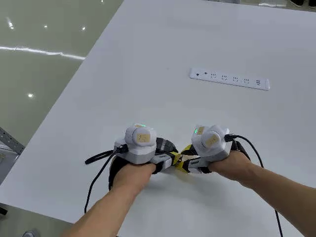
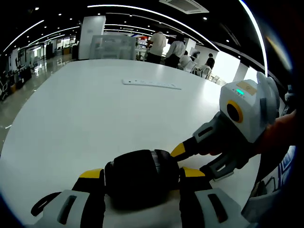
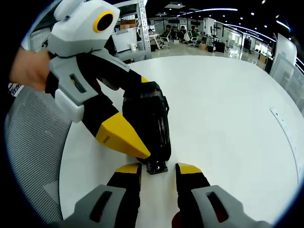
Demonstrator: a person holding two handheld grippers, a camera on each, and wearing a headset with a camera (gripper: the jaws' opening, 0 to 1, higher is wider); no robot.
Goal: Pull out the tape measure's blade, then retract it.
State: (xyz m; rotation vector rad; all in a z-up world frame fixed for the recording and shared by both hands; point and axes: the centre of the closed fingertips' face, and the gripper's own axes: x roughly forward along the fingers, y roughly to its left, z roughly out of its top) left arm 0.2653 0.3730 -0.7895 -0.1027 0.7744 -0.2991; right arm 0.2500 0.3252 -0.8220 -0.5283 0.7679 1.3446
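A black tape measure [image 1: 165,144] lies on the white table [image 1: 163,59] between my two grippers. My left gripper [image 2: 142,179] is shut on its body [image 2: 141,180], one yellow-tipped jaw on each side. In the right gripper view the case [image 3: 152,118] points its blade hook [image 3: 156,167] toward my right gripper [image 3: 158,169]. That gripper's yellow fingertips [image 3: 129,169] stand on either side of the hook with a small gap, so it is open. A yellow finger [image 3: 118,135] of the left gripper lies against the case. The blade is inside the case.
A white power strip [image 1: 229,79] lies farther back on the table, also visible as a strip [image 2: 151,84] in the left gripper view. The table's left edge [image 1: 59,103] drops to a glossy floor. A mesh chair [image 3: 33,152] stands beside me. People stand far behind the table.
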